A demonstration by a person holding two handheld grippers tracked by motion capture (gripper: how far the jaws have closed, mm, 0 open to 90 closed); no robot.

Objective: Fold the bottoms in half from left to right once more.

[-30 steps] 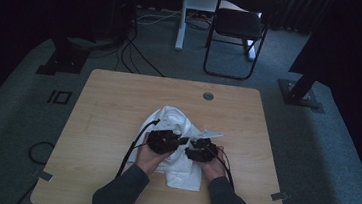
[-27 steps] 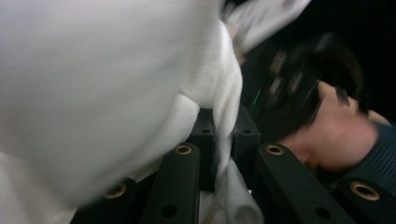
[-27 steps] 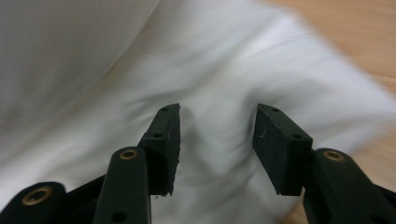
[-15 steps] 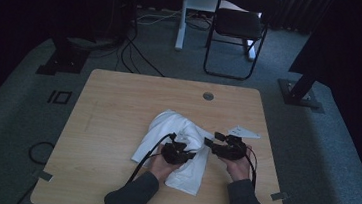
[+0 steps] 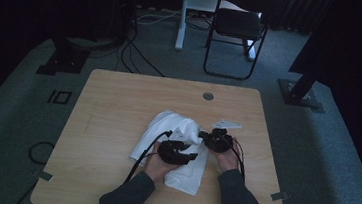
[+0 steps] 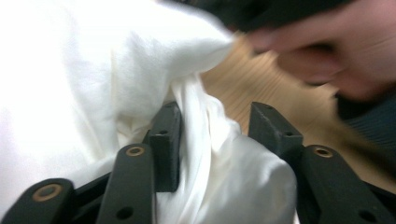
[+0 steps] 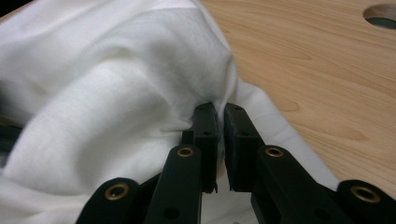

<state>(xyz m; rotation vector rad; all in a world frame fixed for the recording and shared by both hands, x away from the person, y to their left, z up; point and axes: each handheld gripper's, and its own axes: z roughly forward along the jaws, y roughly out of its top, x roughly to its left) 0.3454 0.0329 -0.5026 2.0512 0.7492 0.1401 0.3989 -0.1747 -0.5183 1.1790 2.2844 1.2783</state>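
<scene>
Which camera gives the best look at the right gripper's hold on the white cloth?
The right gripper view: the right gripper has its jaws pinched shut on a fold of the white cloth. The high view shows it small and dark beside the cloth; the left gripper view shows a blurred hand.

This looks like a lab or work room: a bare wooden table [image 5: 118,106], grey carpet [image 5: 12,116], loose cables [image 5: 138,57] (black ones), a folding chair [image 5: 239,27].

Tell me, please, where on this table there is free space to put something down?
The table is bare along its far edge, near the round hole, and on its whole left side beside the white cloth. It is crowded at the near middle, where the left claw and right claw work the cloth.
</scene>
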